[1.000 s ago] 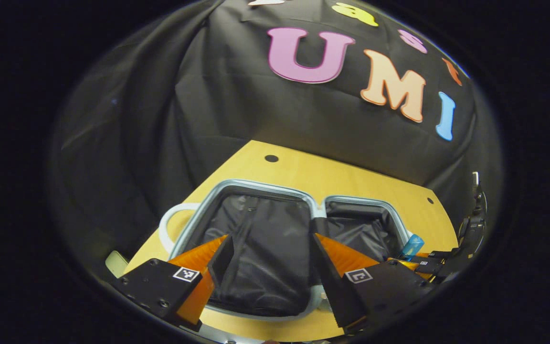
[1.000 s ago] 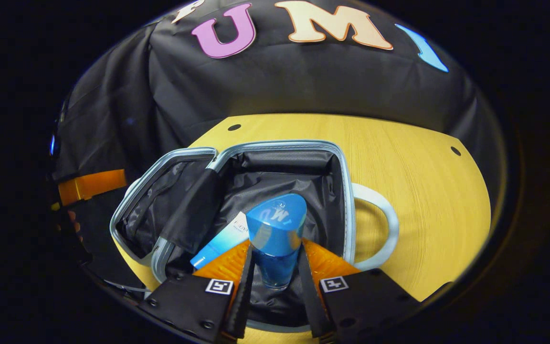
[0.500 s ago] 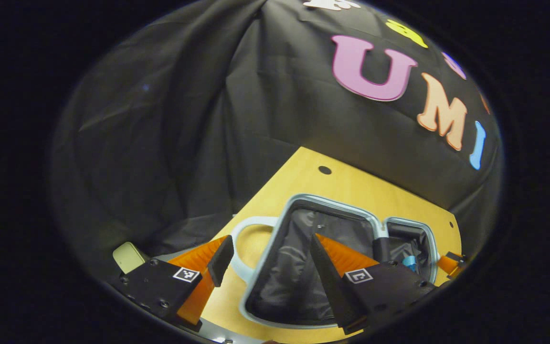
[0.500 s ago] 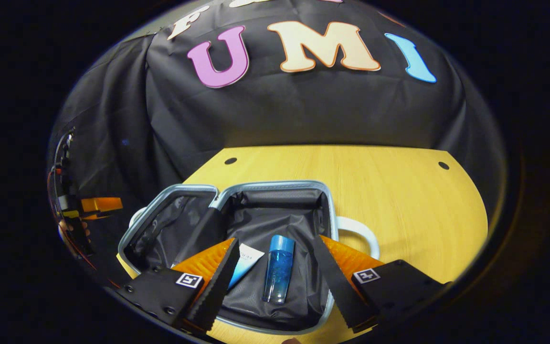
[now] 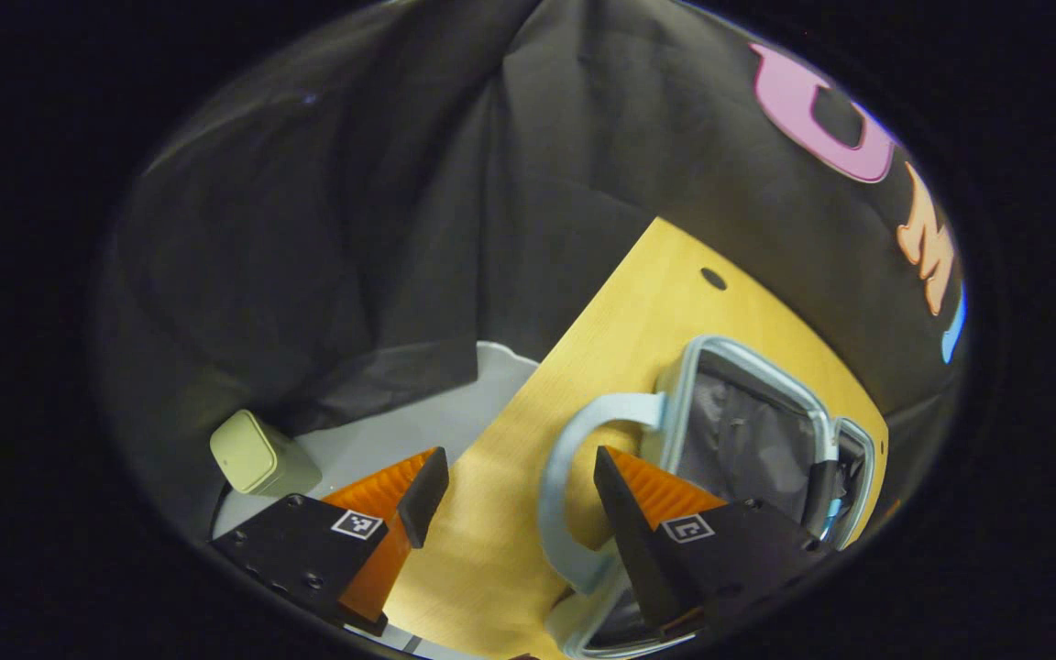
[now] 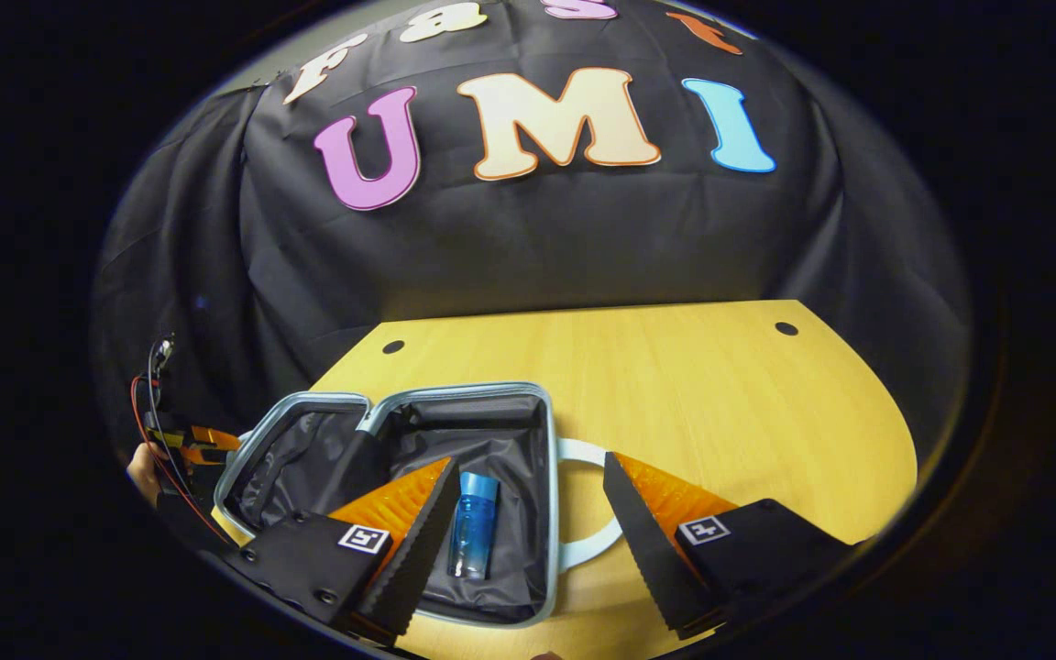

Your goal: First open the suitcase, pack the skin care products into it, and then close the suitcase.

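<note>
The suitcase [image 6: 455, 392] lies open on the wooden table, its two black-lined halves side by side inside a light blue rim. A blue bottle [image 6: 473, 527] lies flat in the right half. My right gripper [image 6: 530, 469] hovers open above that half's near right corner and the pale handle [image 6: 594, 543], holding nothing. In the left gripper view, the suitcase [image 5: 748, 440] sits at the right with its handle [image 5: 565, 477] towards me. My left gripper [image 5: 514, 472] is open and empty over the bare table beside the handle. The left gripper [image 6: 203, 438] also appears far left in the right gripper view, held by a hand [image 6: 138, 467].
The wooden table [image 6: 720, 394] stretches to the right of and behind the suitcase. In the left gripper view the table's left edge [image 5: 528, 403] drops to a grey floor where a beige box [image 5: 248, 451] stands. Black cloth walls close the back.
My right gripper opened and let go of the blue bottle, which now lies in the suitcase, then drew back to the right. My left gripper swung left, off the suitcase towards its handle.
</note>
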